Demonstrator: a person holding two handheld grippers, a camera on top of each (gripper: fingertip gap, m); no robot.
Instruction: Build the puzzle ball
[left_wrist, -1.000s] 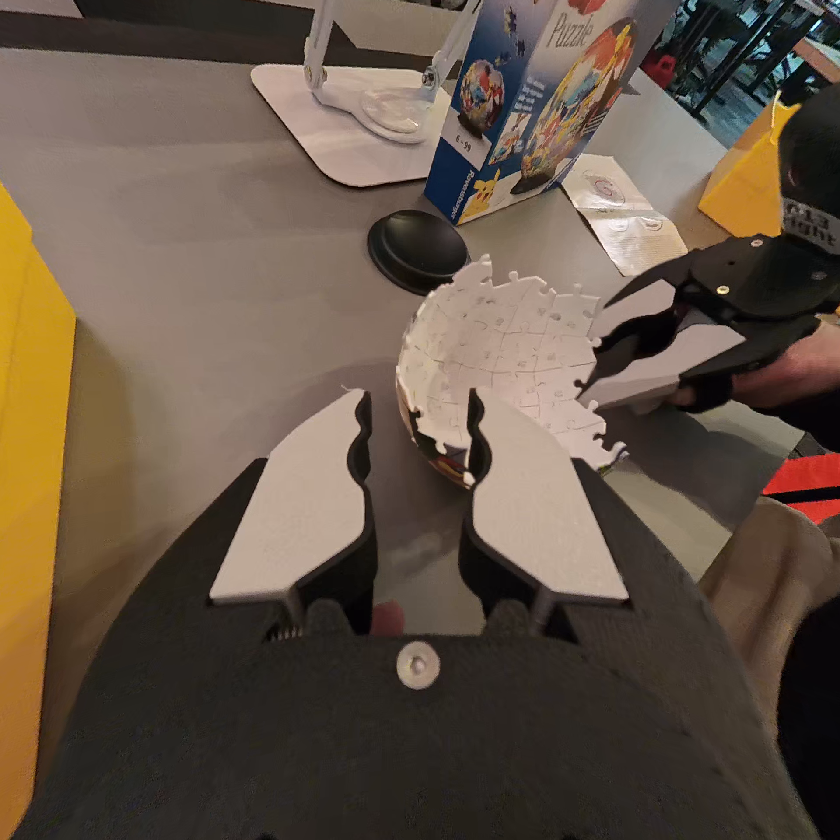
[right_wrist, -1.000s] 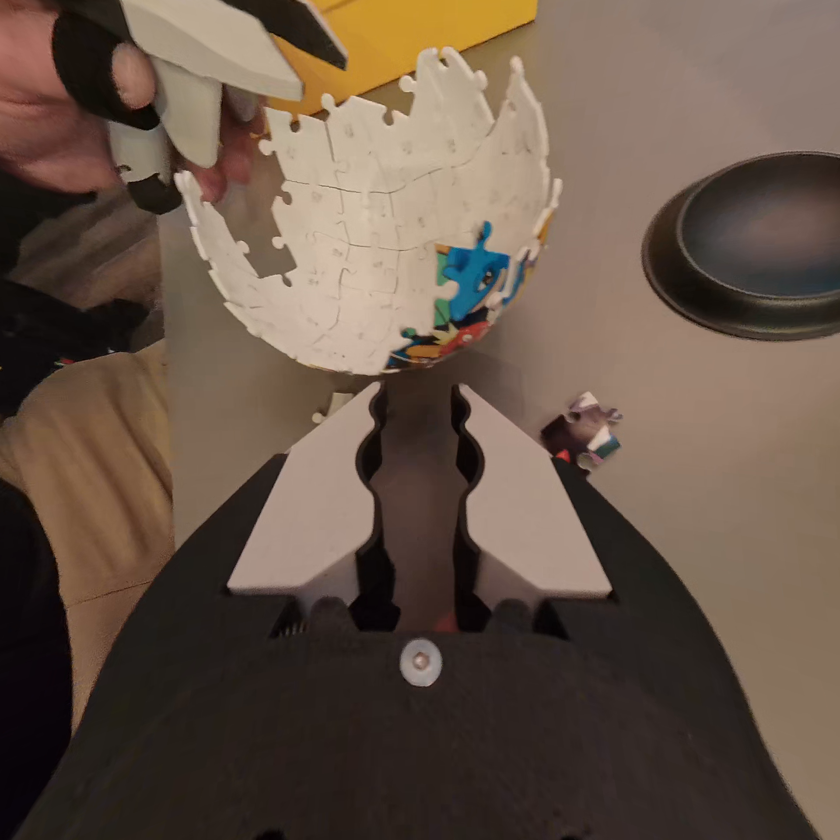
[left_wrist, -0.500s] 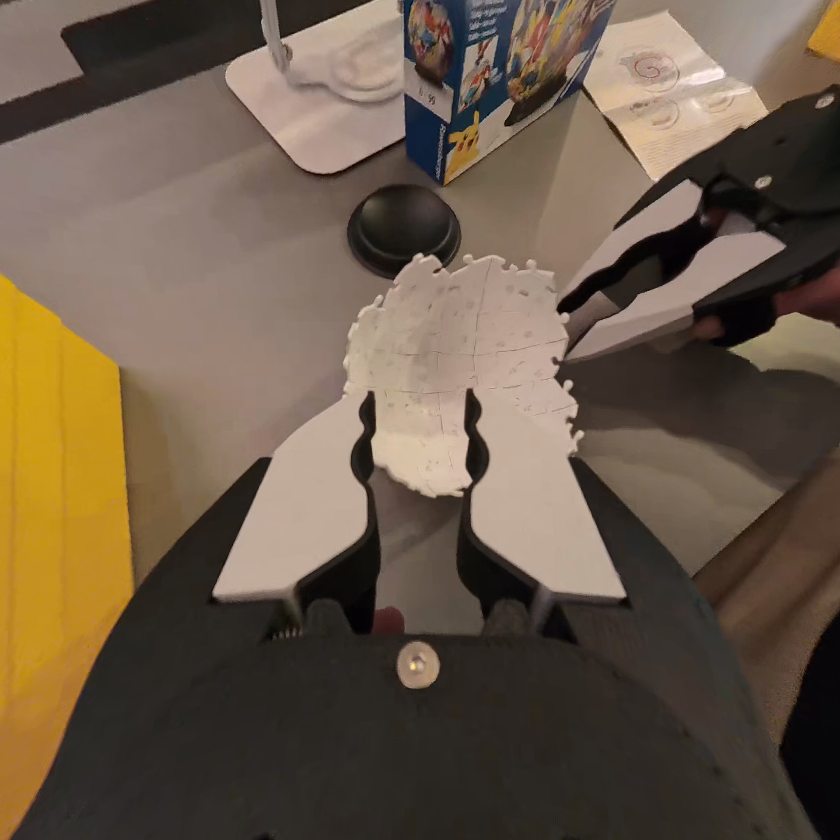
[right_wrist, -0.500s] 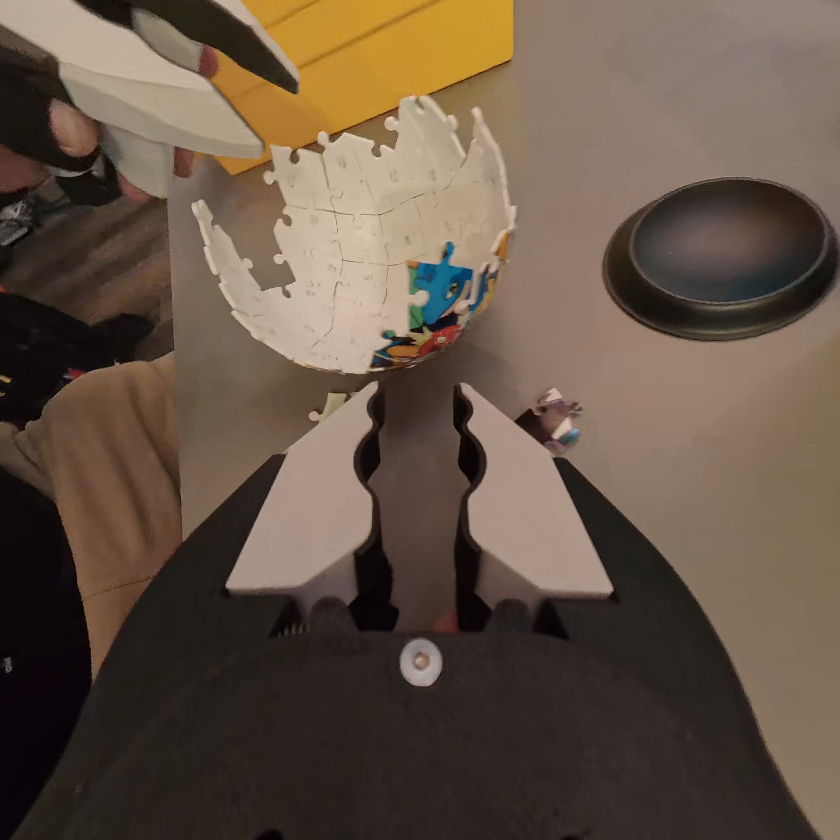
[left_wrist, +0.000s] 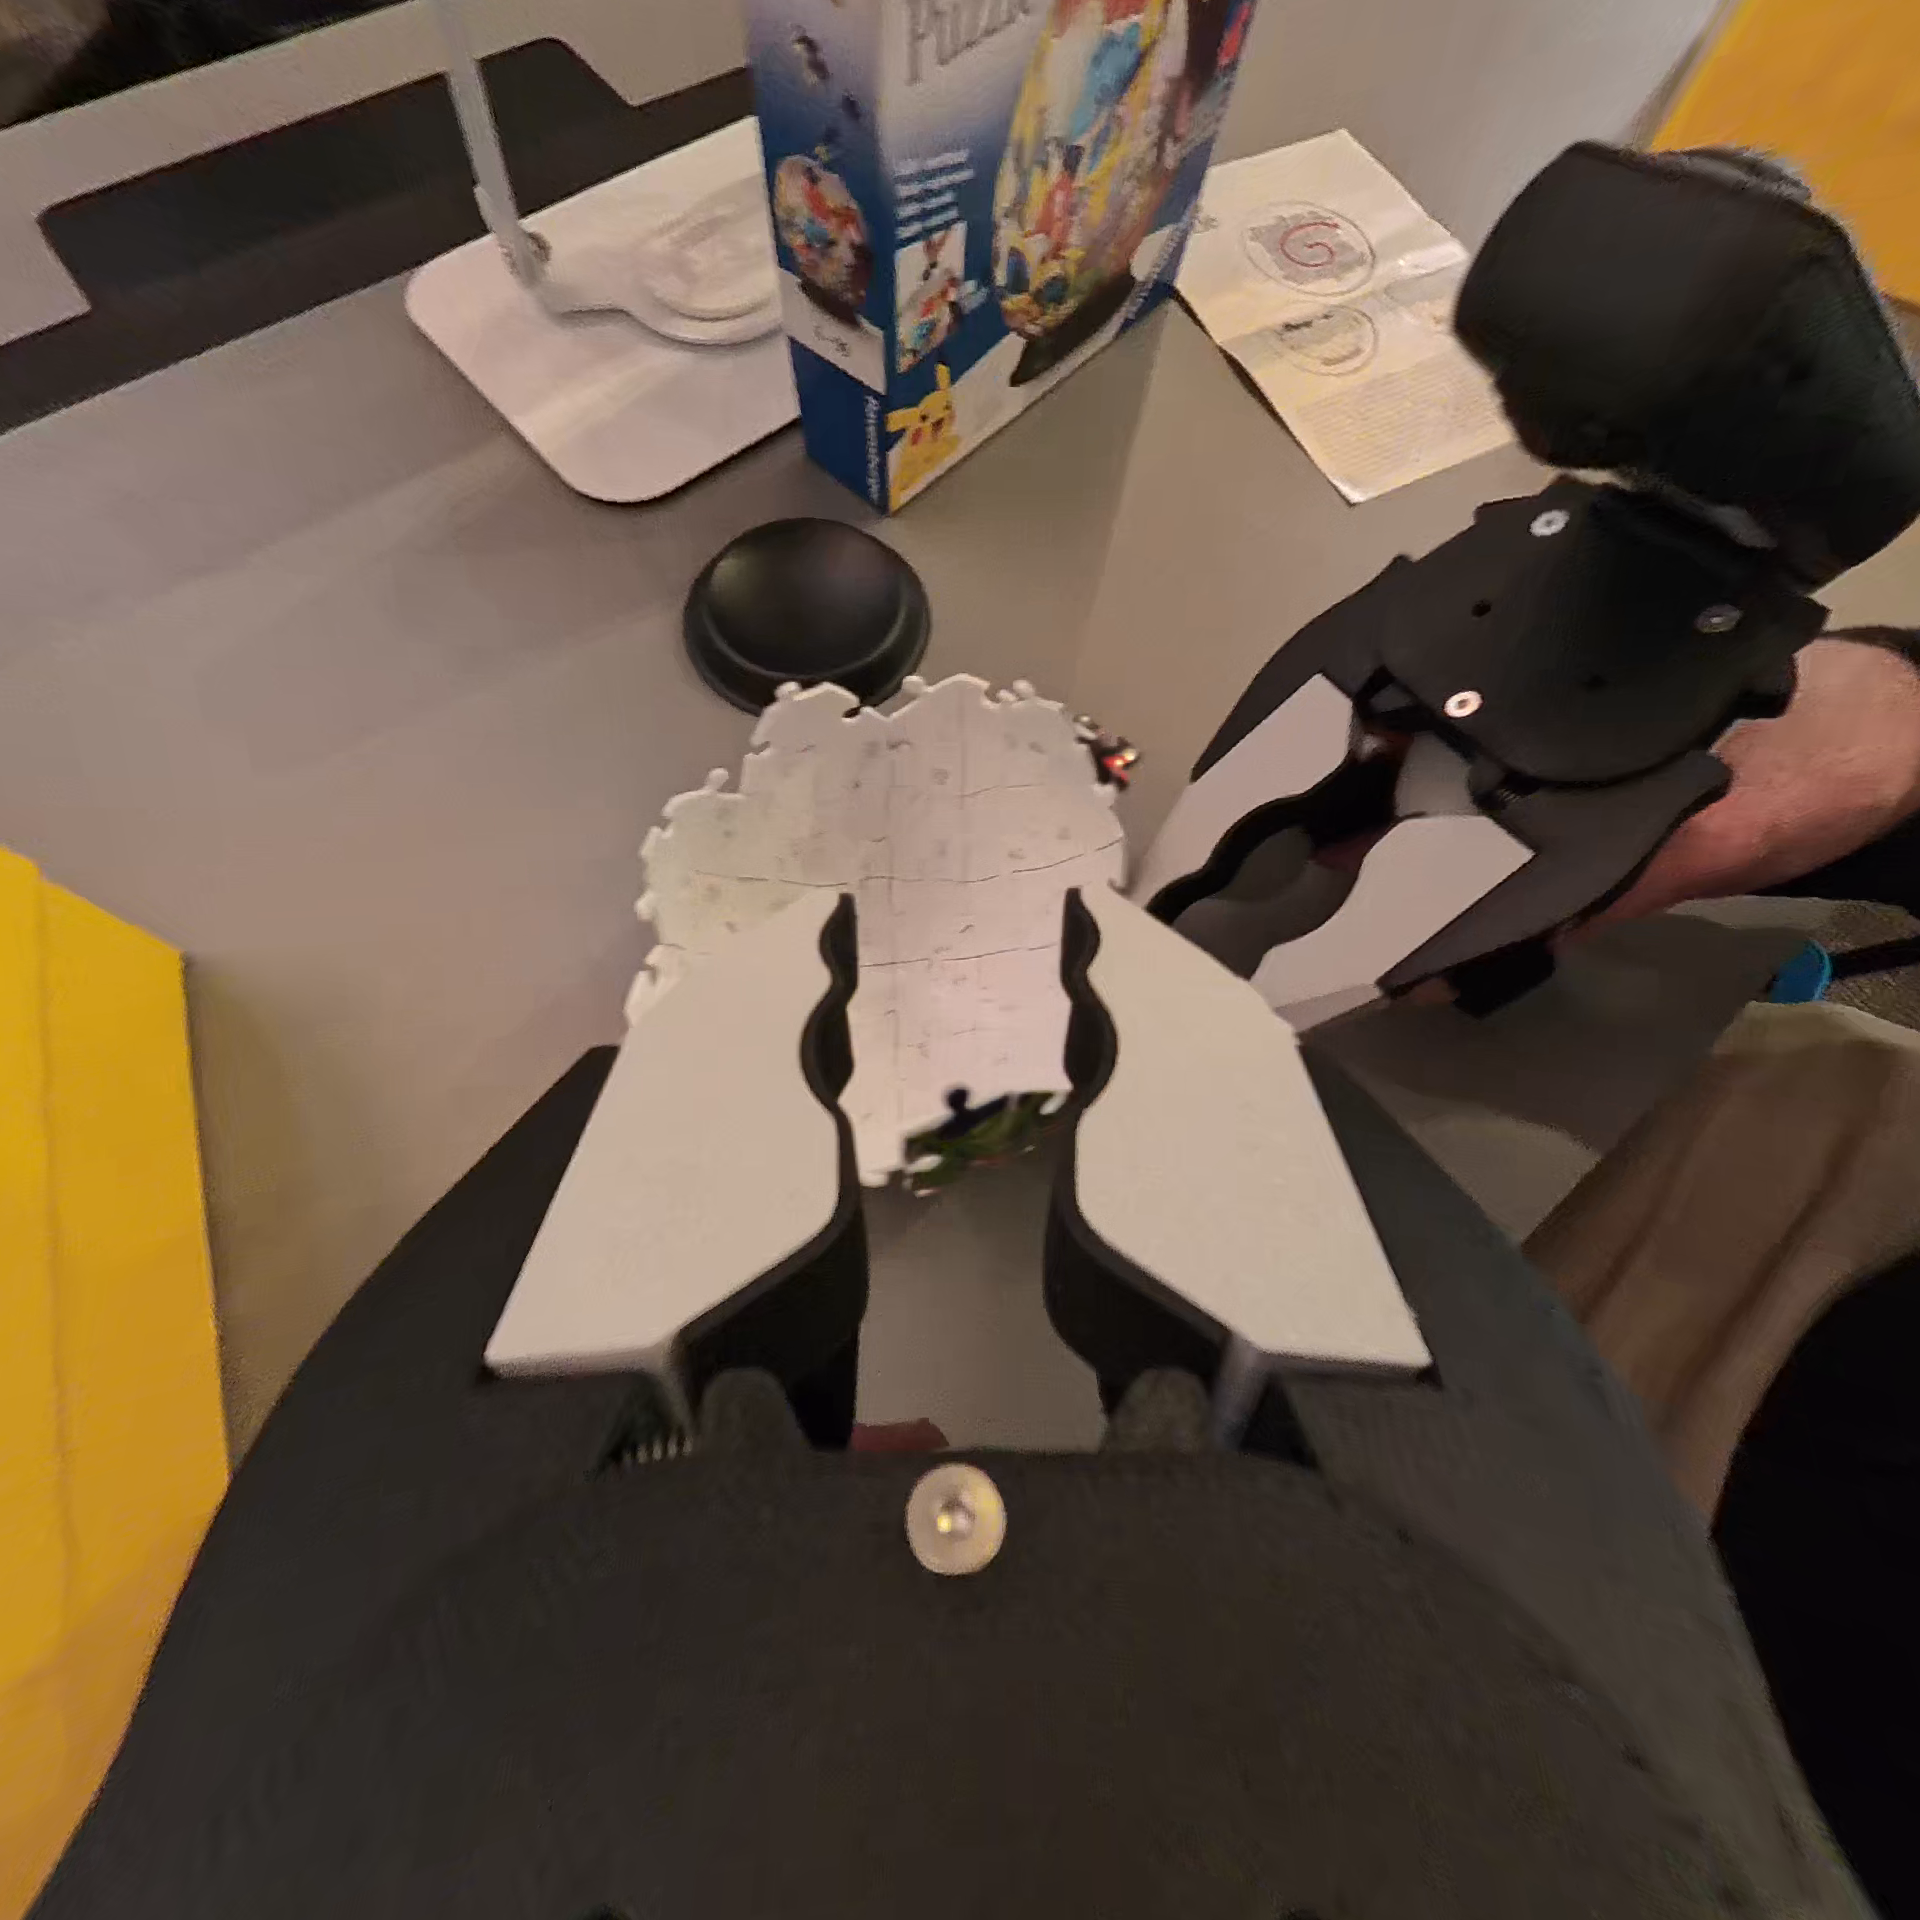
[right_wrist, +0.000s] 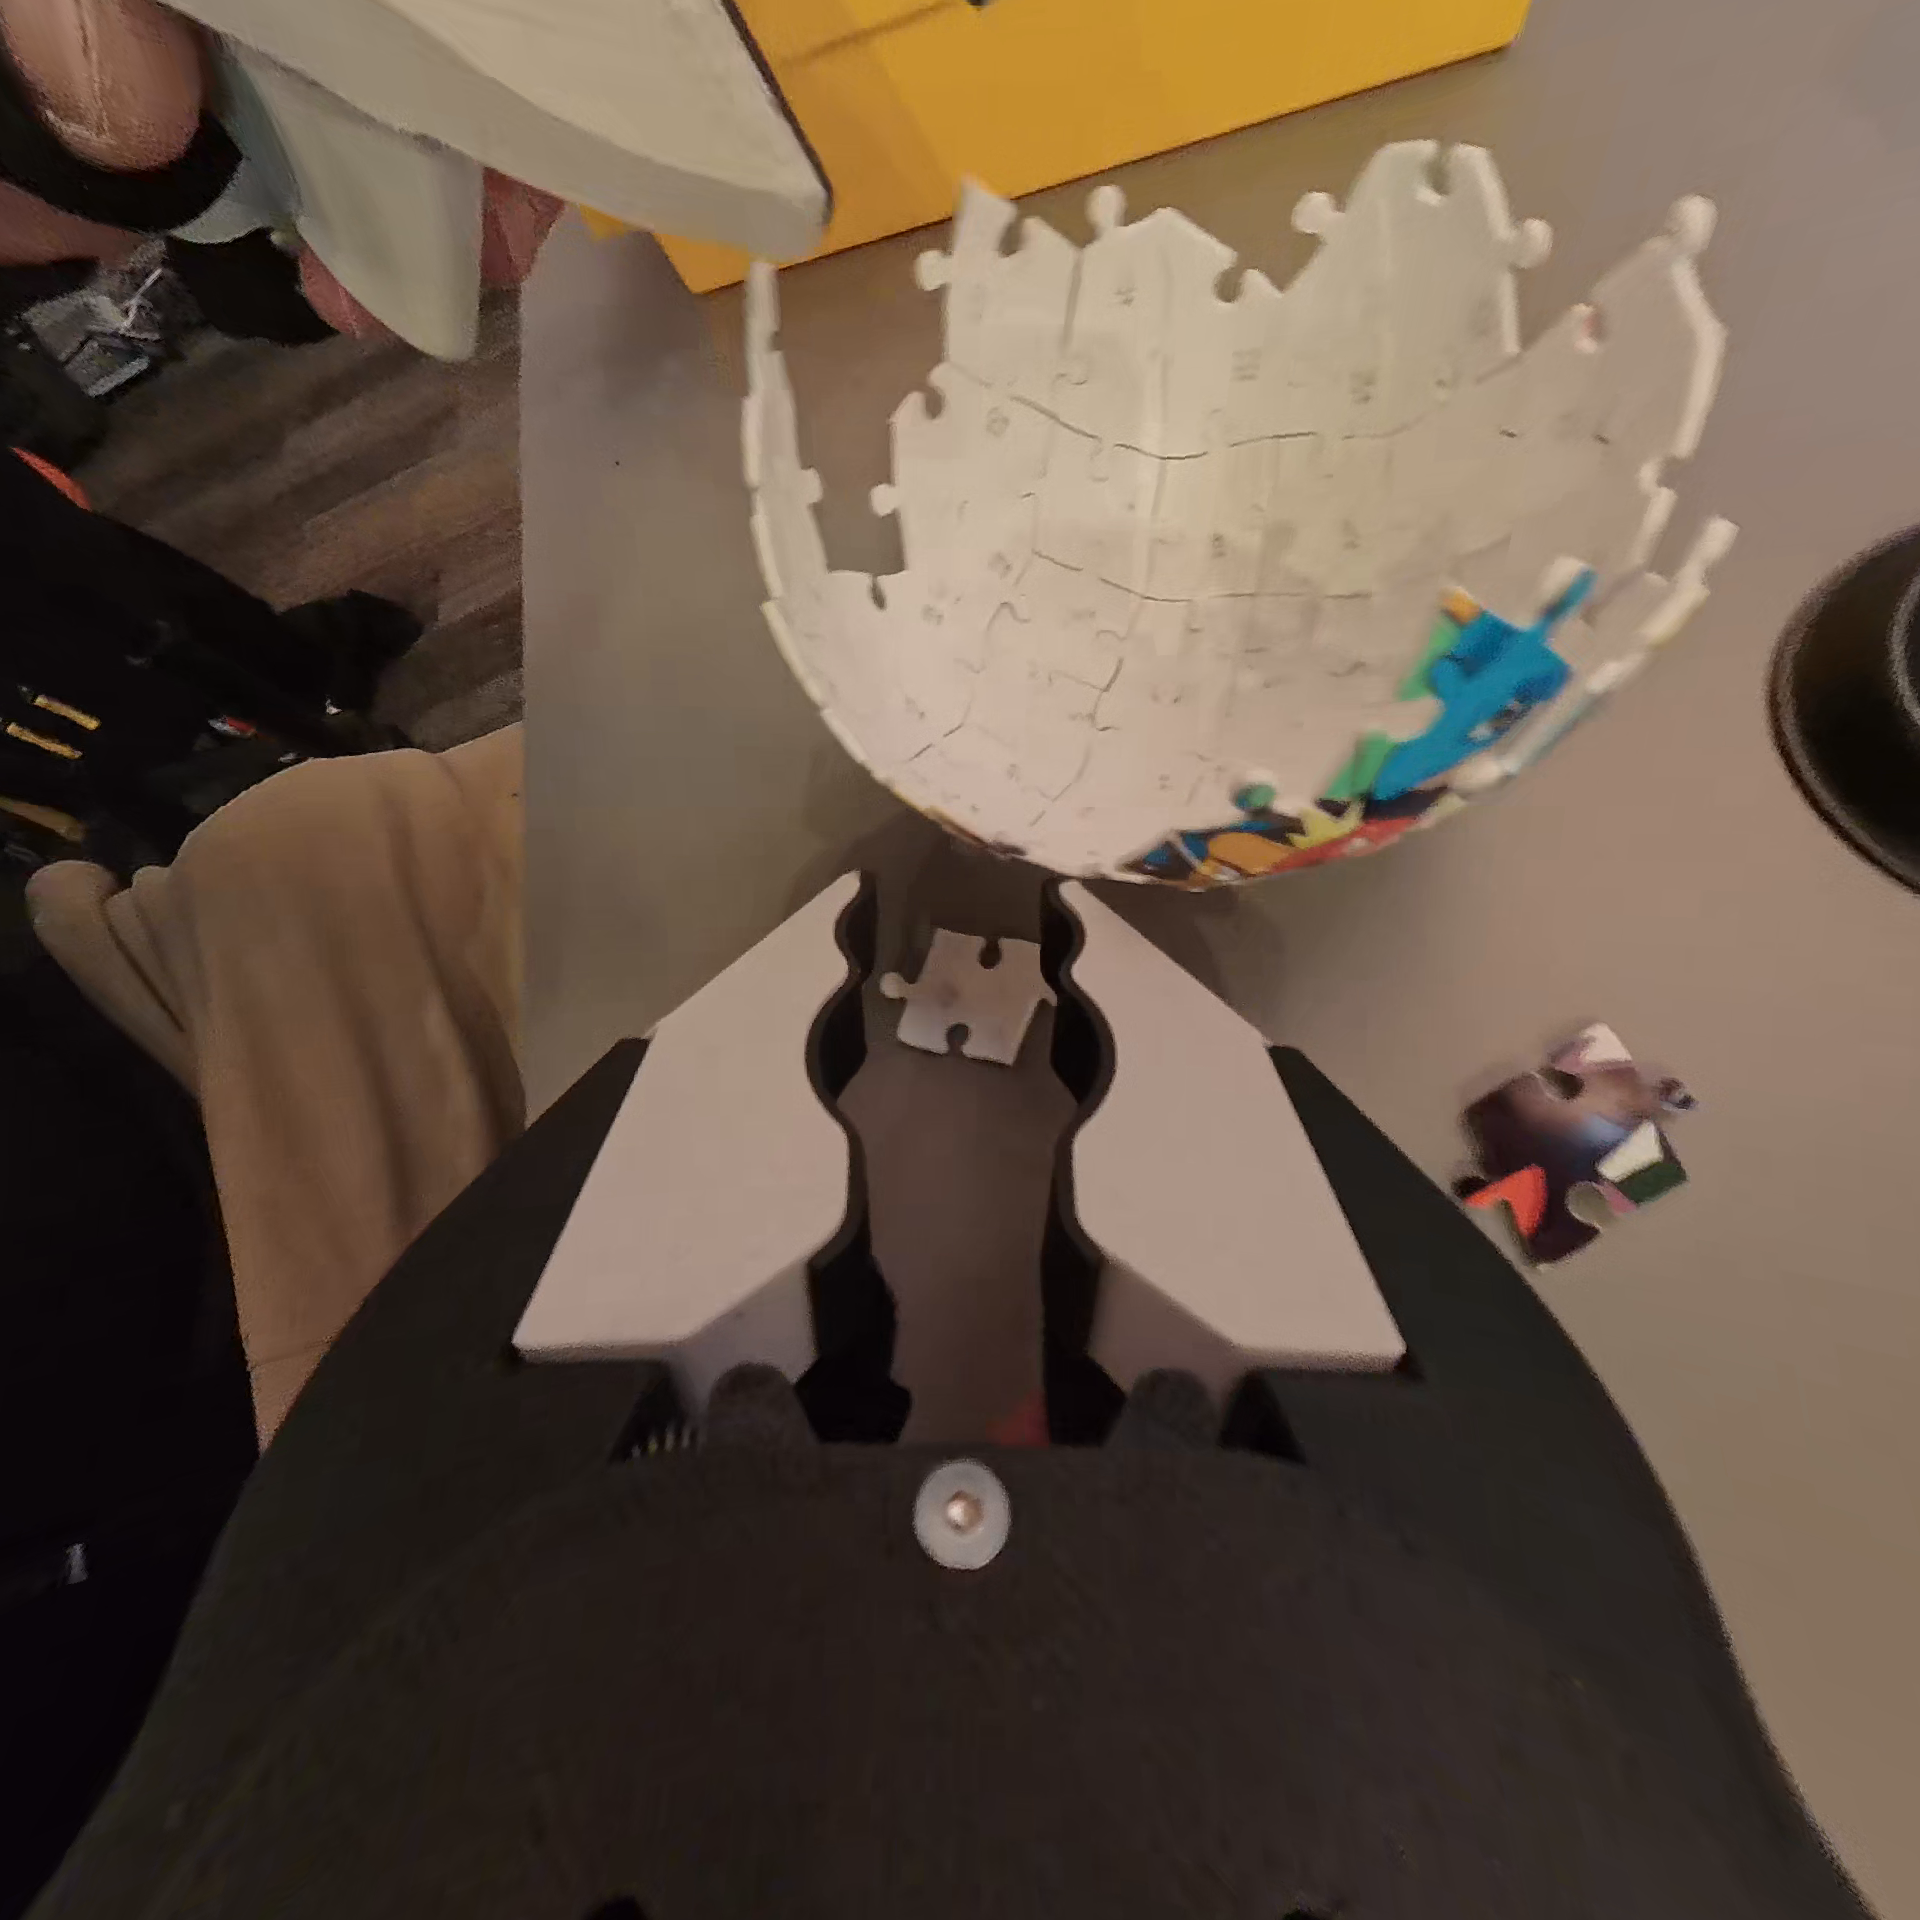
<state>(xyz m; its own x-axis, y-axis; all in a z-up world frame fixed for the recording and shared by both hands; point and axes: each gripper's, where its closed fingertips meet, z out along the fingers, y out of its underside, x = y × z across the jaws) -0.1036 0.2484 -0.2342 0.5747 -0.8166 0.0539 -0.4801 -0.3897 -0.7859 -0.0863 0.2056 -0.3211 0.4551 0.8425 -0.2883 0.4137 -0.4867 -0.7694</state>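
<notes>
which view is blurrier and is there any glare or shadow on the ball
Left wrist view: softer overall, with the puzzle box and right gripper smeared; the ball shows no glare, only faint grey shading inside. Right wrist view: ball fairly sharp, evenly lit and without glare, blur growing toward the edges, the black stand and colored piece soft.

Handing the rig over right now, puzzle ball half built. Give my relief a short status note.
Left gripper: open, empty, its fingers either side of the half-built ball shell, not gripping it.
Right gripper: open, empty, over a loose white-side-up piece on the table just short of the shell.
A second loose piece, picture side up, lies to the right of that gripper.
Black stand sits beyond the shell, with the puzzle box behind.
Done: roughly the lower half, rim jagged.
Left: fit loose pieces, close the ball.
</notes>
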